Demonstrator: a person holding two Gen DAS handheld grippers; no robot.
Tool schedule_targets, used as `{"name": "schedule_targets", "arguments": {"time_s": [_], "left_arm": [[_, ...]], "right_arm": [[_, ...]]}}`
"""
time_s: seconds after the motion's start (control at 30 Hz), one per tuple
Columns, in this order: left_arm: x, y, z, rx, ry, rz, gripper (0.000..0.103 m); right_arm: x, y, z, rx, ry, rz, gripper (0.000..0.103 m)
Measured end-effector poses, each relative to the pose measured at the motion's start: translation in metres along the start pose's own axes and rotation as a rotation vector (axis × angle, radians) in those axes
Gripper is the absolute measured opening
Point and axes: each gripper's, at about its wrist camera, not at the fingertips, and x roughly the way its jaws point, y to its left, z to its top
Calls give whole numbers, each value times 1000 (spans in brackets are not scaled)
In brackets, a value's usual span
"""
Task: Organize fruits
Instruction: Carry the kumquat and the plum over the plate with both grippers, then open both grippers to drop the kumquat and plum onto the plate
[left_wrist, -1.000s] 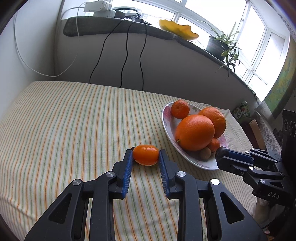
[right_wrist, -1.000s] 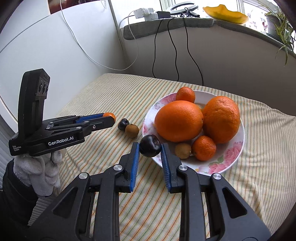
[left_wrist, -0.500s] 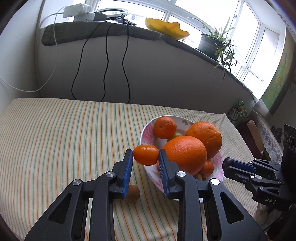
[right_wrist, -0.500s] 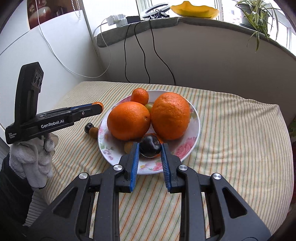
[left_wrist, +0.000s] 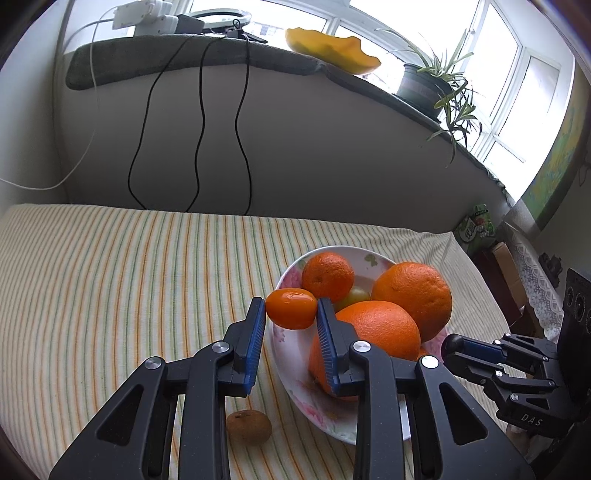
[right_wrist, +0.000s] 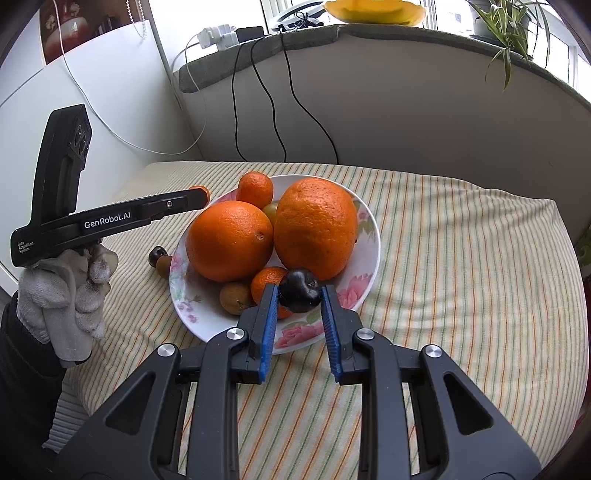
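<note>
Left gripper (left_wrist: 291, 309) jaws are clamping a glossy kumquat (left_wrist: 291, 308); right gripper (right_wrist: 299, 291) jaws, slightly parted, are cradling a dark plum (right_wrist: 299, 290), seen only in the right view, at the floral plate's (right_wrist: 370, 254) 6 o'clock.

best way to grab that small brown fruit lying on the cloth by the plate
Take the small brown fruit across its short middle, coming straight down from above. It lies as a low oval on the striped cloth, apart from the plate rim, so both flanks look free. Neither tool is spare now.
</note>
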Motion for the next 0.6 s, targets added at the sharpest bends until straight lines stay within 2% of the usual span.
{"name": "schedule_targets", "arguments": {"time_s": [0.57, 0.6], "left_arm": [[1, -3, 3, 1, 2, -10, 27], [1, -4, 4, 3, 2, -11, 31]], "right_arm": [[2, 3, 0, -14, 0, 9, 26], [2, 4, -1, -17, 1, 9, 27]]}}
